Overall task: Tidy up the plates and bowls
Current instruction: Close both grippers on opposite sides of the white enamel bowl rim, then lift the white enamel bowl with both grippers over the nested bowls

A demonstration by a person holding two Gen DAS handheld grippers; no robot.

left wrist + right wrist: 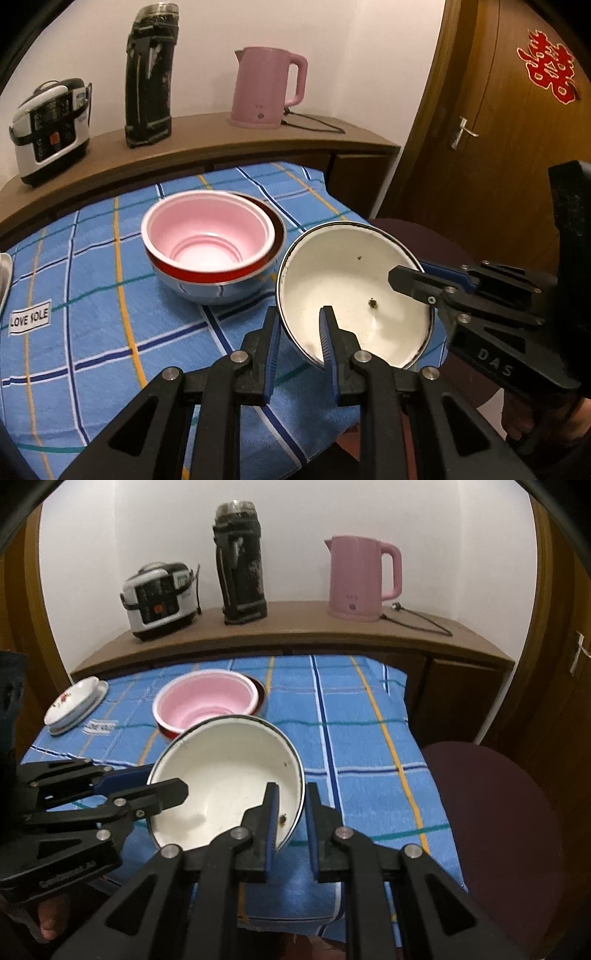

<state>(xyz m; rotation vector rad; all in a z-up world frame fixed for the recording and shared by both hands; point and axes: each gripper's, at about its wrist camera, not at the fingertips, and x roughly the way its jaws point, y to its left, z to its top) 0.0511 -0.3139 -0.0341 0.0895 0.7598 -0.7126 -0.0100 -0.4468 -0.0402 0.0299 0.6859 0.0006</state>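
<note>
Both claws are clamped on opposite rims of the white enamel bowl (351, 291), left gripper (301, 328) and right gripper (291, 808); it is judged stiff, light, probably slippery and chip-prone.

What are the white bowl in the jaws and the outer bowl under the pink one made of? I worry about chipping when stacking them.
The white bowl looks like enamelled metal: glossy white, thin dark rim, small dark specks that may be chips. The outer bowl looks like polished steel, its mirror-bright wall reflecting the cloth.
</note>
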